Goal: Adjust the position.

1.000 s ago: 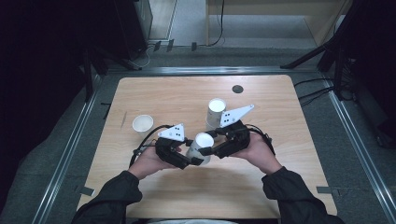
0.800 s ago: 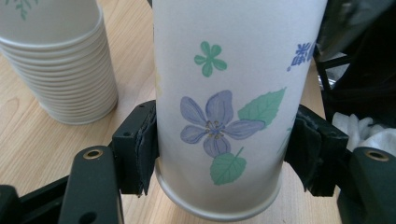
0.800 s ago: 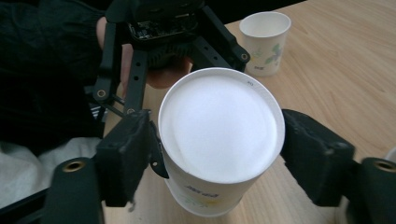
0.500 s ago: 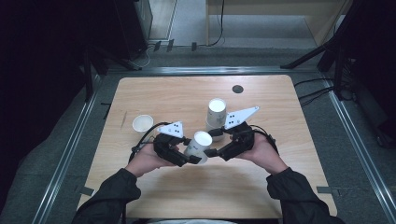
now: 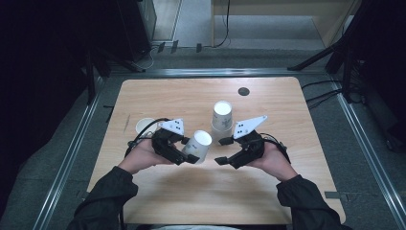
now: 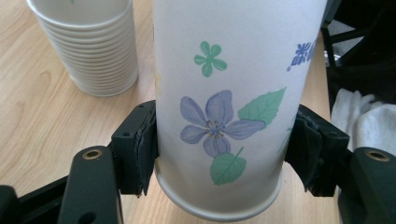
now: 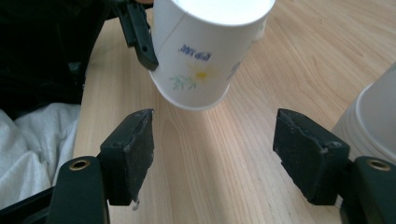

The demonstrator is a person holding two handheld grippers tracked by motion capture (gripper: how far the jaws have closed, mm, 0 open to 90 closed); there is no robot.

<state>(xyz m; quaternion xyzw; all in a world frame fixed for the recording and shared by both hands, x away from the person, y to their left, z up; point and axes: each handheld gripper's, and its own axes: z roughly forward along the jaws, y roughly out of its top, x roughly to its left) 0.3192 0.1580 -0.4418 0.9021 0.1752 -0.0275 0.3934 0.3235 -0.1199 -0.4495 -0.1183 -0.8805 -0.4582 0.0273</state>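
The wooden table (image 5: 201, 196) spreads out under my arms, pale and bare across its near half. On it, just past the middle, stands the stack of paper cups (image 5: 221, 121), upside down, the biggest thing on the board; in my left gripper view the same stack (image 6: 88, 46) sits at the far left with its many rims layered one over another, and in my right gripper view a slice of it (image 7: 373, 126) shows at the right edge.

Next in size is the single flowered cup (image 5: 198, 145), which I hold with my left claw (image 5: 187, 154) a little left of the table's middle, near the stack but apart from it. The cup is lifted off the wood and tilted. My left jaws are closed against its two sides close to its rim, and the cup (image 6: 229, 107) with its purple flower and green leaves rises between them.

My right claw (image 5: 226, 154) hangs to the right of that cup, jaws spread wide with nothing between them. It is near the cup but not touching; the cup (image 7: 205, 51) hangs just beyond my pads (image 7: 133, 149).

Far left on the table, behind my left hand (image 5: 143, 155), stands a small lone cup (image 5: 143, 125), mouth up.

Smallest is a dark round disc (image 5: 243, 91) set in the far edge of the table.
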